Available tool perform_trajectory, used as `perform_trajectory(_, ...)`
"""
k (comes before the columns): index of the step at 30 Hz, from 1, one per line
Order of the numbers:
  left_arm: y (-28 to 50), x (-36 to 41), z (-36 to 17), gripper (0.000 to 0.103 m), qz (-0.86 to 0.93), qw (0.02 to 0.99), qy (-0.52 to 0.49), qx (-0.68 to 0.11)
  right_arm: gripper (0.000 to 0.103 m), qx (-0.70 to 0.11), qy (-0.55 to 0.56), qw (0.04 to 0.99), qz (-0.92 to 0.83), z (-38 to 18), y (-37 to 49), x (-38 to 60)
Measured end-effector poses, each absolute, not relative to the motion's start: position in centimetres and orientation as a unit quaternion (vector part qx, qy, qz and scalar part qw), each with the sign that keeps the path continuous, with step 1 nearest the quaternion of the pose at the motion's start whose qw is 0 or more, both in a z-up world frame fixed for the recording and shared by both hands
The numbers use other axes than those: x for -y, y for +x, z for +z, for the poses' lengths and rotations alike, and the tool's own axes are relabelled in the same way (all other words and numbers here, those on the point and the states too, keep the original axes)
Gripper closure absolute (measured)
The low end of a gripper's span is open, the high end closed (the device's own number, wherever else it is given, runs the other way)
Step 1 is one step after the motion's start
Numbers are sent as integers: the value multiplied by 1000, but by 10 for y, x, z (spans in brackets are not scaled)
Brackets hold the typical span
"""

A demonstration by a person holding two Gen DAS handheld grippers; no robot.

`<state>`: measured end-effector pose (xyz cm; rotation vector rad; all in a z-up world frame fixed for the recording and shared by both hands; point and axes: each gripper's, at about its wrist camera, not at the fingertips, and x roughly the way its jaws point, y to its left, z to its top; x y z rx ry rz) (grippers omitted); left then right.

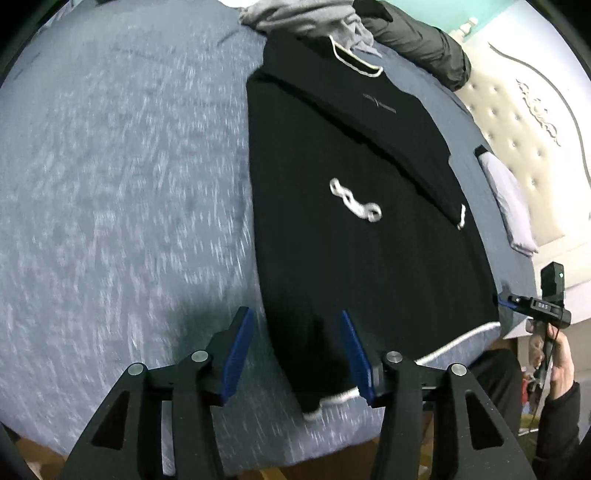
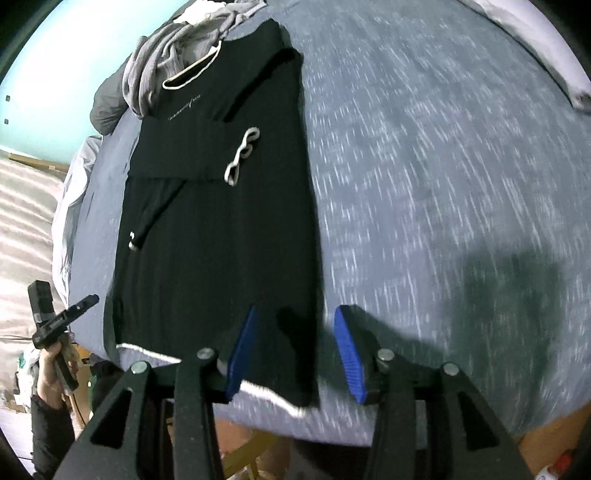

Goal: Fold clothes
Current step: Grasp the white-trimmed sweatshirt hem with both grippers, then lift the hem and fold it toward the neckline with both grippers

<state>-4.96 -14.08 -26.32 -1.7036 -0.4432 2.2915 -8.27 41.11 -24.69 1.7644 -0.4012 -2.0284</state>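
Note:
A black shirt [image 1: 369, 240] with white trim at collar and hem lies flat on a blue-grey bed [image 1: 129, 184], its sides and sleeves folded in over the body. My left gripper [image 1: 297, 350] is open, and the hem's left corner lies between its blue pads. In the right wrist view the same shirt [image 2: 221, 240] stretches away from me. My right gripper [image 2: 295, 350] is open astride the hem's right corner. Each view shows the other gripper, held in a hand, at the opposite hem corner: the right gripper [image 1: 504, 301] and the left gripper [image 2: 92, 299].
Grey clothes [image 1: 306, 14] and a dark jacket [image 1: 424, 48] are piled beyond the collar. A cream tufted headboard [image 1: 517, 122] and a pale pillow [image 1: 509, 206] line the right side. The bed's near edge [image 2: 406, 432] runs just under the hem.

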Motion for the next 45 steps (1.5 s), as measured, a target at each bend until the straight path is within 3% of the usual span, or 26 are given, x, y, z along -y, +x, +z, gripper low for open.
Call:
perform_trajectory(16, -20, 129, -298, 47, 755, 140, -612, 189, 53, 161, 657, 217, -704, -256, -59, -410)
perform_trajectory(41, -21, 111, -304, 49, 751, 159, -612, 189, 52, 199, 648, 242, -694, -264, -63, -397)
perform_trajectory(42, -21, 110, -303, 50, 752, 158, -612, 189, 52, 199, 647, 243, -695, -264, -63, -396)
perform_trajectory(44, -23, 107, -301, 70, 754, 156, -611, 183, 54, 193, 646, 241, -698, -265, -63, -395)
perform_trajectory(45, -23, 106, -302, 74, 755, 155, -611, 181, 62, 189, 644, 239, -701, -264, -63, -394)
